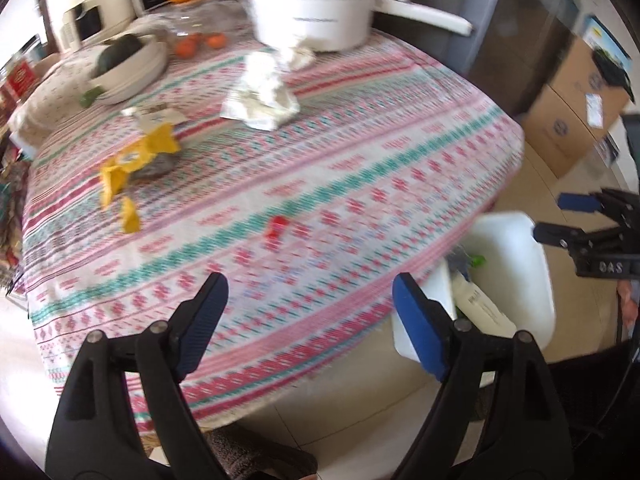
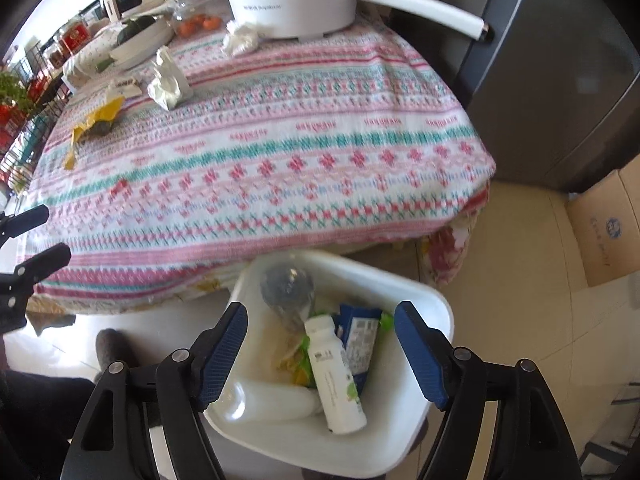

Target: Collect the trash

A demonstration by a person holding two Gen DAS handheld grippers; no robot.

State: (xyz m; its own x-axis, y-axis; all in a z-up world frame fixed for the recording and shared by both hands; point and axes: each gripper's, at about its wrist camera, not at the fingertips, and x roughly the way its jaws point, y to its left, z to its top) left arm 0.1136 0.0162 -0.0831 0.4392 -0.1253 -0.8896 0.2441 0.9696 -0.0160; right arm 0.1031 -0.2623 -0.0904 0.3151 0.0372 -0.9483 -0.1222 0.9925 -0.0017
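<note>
Wrappers (image 1: 138,160), yellow, lie far left on counter (image 1: 320,208), well ahead of left hand-held gripper (image 1: 310,320), jaws apart, empty. Tissue (image 1: 262,92) mid-counter. Right hand-held gripper (image 2: 320,344), apart w/ nothing between, hangs over bin (image 2: 420,300) w/ bottle (image 2: 334,376) inside.

Daylight from upper left, blown out there. Left wrist view motion-blurred across the striped pink-and-teal woven tablecloth (image 1: 320,184) ahead of the claw; right sharper. Fisheye bends, darkens the corners.

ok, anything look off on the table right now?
Yes: litter on the tablecloth. Torn yellow wrapper in pieces, crumpled white tissues near the pot, small red scrap mid-table.
</note>
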